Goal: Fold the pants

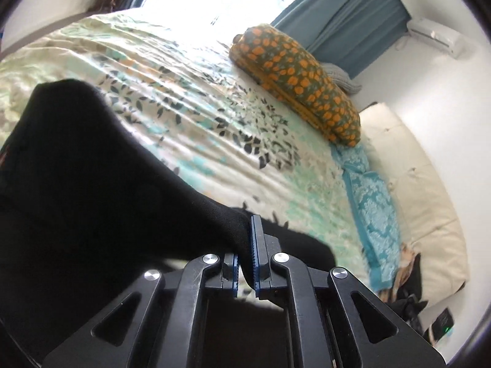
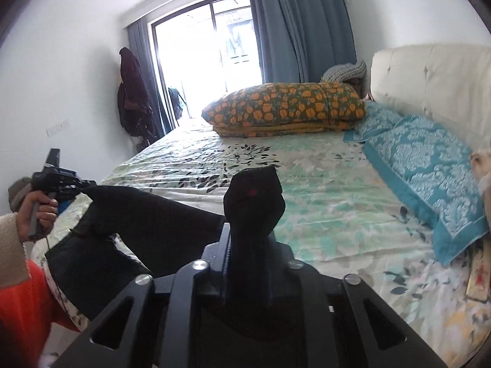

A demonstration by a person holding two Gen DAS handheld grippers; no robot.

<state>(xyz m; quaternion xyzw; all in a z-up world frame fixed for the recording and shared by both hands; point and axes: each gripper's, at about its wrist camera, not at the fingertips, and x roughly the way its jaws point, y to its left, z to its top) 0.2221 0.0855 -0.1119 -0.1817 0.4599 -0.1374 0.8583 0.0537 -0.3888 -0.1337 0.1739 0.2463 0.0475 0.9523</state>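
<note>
Black pants (image 1: pixel 92 184) hang lifted above a bed with a leaf-print sheet (image 1: pixel 199 116). My left gripper (image 1: pixel 245 245) is shut on a fold of the black pants, which stretch away to the left. In the right wrist view my right gripper (image 2: pixel 248 245) is shut on another part of the pants (image 2: pixel 254 199), with a bunch of cloth sticking up past the fingers. The pants span from it to the left gripper (image 2: pixel 83 185), held by a hand at the far left. The lower part of the pants (image 2: pixel 101 260) drapes over the bed's near edge.
An orange-flowered folded quilt (image 2: pixel 285 107) lies at the head of the bed. A teal pillow (image 2: pixel 429 165) lies by the cream headboard (image 2: pixel 429 76). Dark clothes (image 2: pixel 132 98) hang on the left wall by the glass door. Small items lie on the sheet at the right edge (image 2: pixel 478 279).
</note>
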